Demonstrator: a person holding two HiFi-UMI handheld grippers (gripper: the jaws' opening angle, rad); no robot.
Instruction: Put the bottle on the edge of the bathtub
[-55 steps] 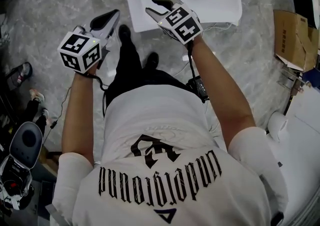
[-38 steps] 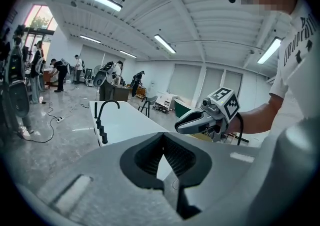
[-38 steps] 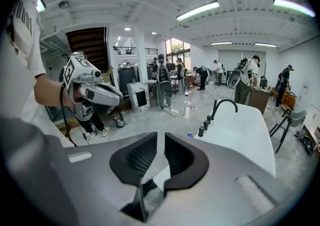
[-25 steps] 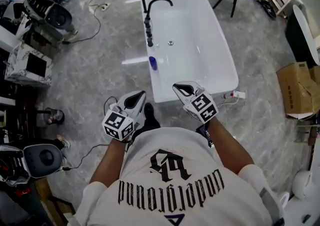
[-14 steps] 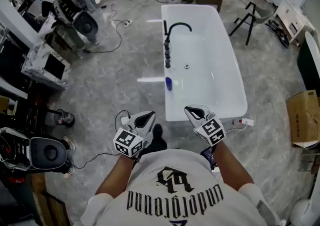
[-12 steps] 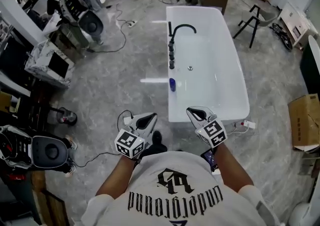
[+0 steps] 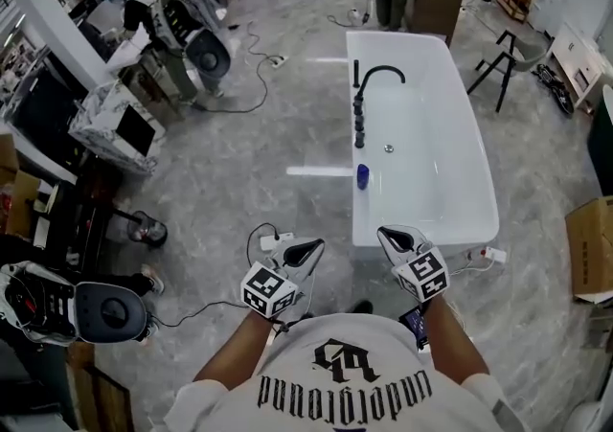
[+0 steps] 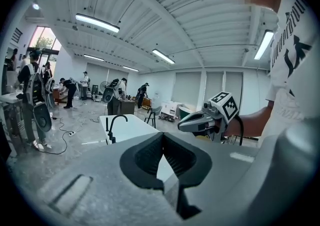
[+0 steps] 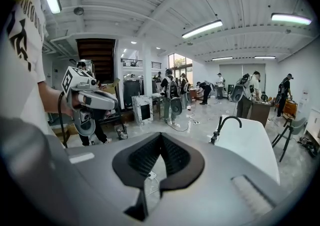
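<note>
We record a grey marbled stone floor (image 7: 230, 162) throughout. A brown cardboard box (image 7: 594, 250) sits at the right edge, and a white power strip (image 7: 494, 254) lies on the floor near it. A black folding stand (image 7: 508, 45) stands at upper right. A white cabinet with a dark screen (image 7: 126, 128) stands at left, and a round black-faced white machine (image 7: 107, 310) at lower left.

Bottle (image 7: 363, 176), on bathtub's (image 7: 431, 162) left edge: too small for cap shape or label.
Bathtub's near edge: partly covered by right gripper (image 7: 388, 232).
Cardboard box (image 7: 594, 262): cut off by head view's right edge.
Person's shirt (image 7: 345, 392): cut off by bottom edge.
Bathtub's near end in left gripper view: hidden behind left gripper's (image 8: 163, 135) body.
Distant people there: too small, indistinct.
</note>
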